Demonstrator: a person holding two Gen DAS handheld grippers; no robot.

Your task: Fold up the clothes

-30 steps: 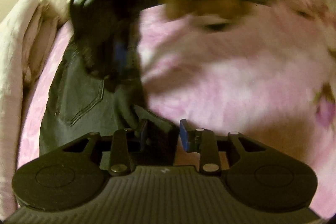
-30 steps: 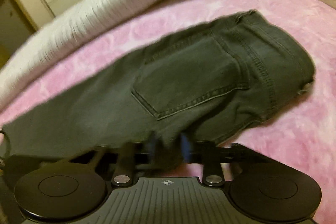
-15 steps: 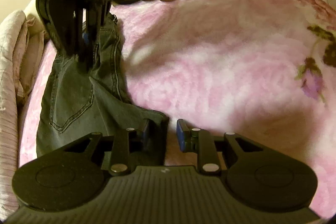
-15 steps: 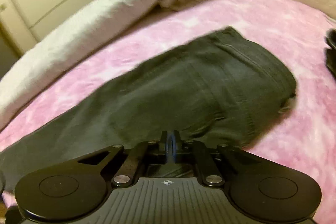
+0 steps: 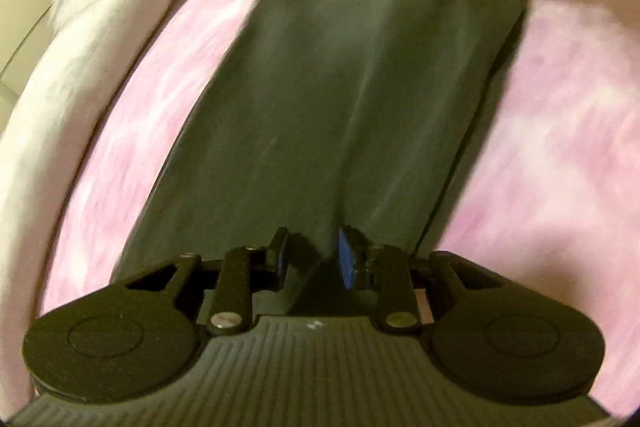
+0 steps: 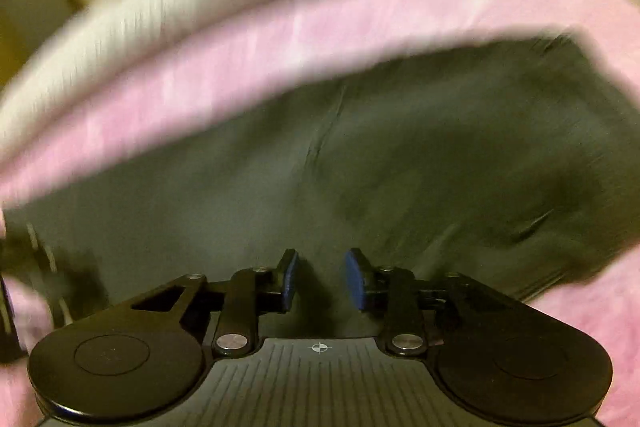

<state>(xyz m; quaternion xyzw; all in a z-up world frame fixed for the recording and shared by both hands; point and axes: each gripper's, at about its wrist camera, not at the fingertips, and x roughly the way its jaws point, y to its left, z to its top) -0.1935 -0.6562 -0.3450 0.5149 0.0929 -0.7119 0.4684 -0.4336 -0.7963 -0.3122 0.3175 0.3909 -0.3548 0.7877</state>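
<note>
Right gripper let go, now parted over jeans; left gripper w/ fabric between its parted fingers.

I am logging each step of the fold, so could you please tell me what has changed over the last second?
The right hand-held gripper, shut on the dark jeans half a second ago, has opened and let go. The left hand-held gripper now looks along the jeans, which lie flat instead of bunched and lifted at the waist; its pads stay apart with cloth between. The pink blanket and white bedding are unchanged.
</note>
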